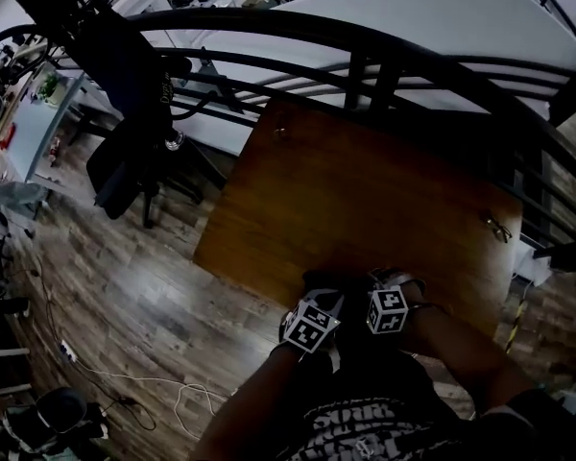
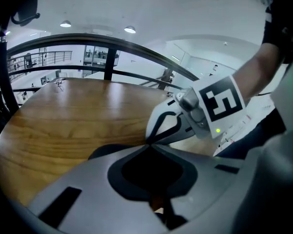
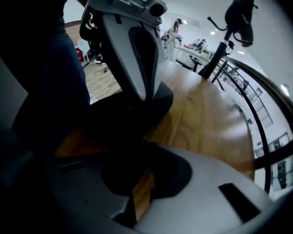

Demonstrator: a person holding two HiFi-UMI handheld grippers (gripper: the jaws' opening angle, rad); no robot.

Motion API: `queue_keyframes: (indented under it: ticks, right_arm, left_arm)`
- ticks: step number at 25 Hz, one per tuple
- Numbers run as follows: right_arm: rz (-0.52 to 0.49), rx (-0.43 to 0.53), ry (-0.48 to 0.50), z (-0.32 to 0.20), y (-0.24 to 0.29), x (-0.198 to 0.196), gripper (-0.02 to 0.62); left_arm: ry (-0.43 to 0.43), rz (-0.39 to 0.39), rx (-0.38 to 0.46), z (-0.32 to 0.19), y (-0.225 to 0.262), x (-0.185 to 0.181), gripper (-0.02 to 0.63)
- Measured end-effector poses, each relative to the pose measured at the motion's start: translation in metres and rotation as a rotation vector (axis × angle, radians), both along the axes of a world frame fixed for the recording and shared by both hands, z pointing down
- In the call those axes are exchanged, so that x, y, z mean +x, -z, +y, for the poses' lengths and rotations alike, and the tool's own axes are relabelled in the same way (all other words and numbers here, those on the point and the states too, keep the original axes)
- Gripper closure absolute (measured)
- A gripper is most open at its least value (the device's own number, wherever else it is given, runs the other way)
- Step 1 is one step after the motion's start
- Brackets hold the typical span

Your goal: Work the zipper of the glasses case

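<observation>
The glasses case (image 1: 323,279) is a dark, rounded pouch at the near edge of the wooden table (image 1: 365,200). Both grippers meet over it, close together. My left gripper (image 1: 330,294) is shut, with its tips pinched on the case's rim (image 3: 154,99). In the left gripper view the case (image 2: 103,151) shows just behind the closed tips (image 2: 149,144). My right gripper (image 1: 367,284) is shut too, its tips (image 3: 144,143) pressed into the case's dark edge (image 3: 129,116). The zipper and its pull are lost in shadow, so I cannot tell what the right jaws pinch.
A pair of glasses (image 1: 499,227) lies at the table's right edge, and a small object (image 1: 280,133) at its far left corner. A black curved railing (image 1: 365,56) runs behind the table. An office chair (image 1: 125,161) and floor cables (image 1: 154,387) are at the left.
</observation>
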State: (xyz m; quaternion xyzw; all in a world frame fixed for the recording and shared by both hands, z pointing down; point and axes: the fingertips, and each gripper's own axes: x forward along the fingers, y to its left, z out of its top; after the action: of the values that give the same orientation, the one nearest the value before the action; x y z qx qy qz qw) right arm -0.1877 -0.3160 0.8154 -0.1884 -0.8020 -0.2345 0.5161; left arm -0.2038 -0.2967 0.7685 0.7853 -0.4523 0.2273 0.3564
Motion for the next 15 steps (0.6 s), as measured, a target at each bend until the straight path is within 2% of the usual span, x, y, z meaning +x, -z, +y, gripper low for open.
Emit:
queue_keyframes:
  ticks: [3, 10, 12, 14, 15]
  right_arm:
    - [-0.012, -0.002, 0.097, -0.008, 0.000, -0.029, 0.595]
    - [-0.047, 0.002, 0.186, -0.012, 0.001, -0.104, 0.588]
    - [-0.066, 0.005, 0.120, -0.017, -0.002, -0.121, 0.584]
    - [-0.074, -0.056, -0.082, -0.037, -0.001, -0.123, 0.597]
    - [-0.067, -0.123, -0.207, -0.047, 0.001, -0.116, 0.595]
  left_arm:
    - [0.028, 0.021, -0.028, 0.001, 0.001, -0.002, 0.598]
    - [0.083, 0.026, -0.027, -0.003, 0.001, -0.004, 0.598]
    - [0.093, 0.021, -0.024, -0.002, -0.002, -0.008, 0.598]
    - [0.098, 0.022, -0.016, -0.001, -0.002, -0.009, 0.598]
    - [0.101, 0.026, -0.009, 0.000, -0.002, -0.008, 0.598]
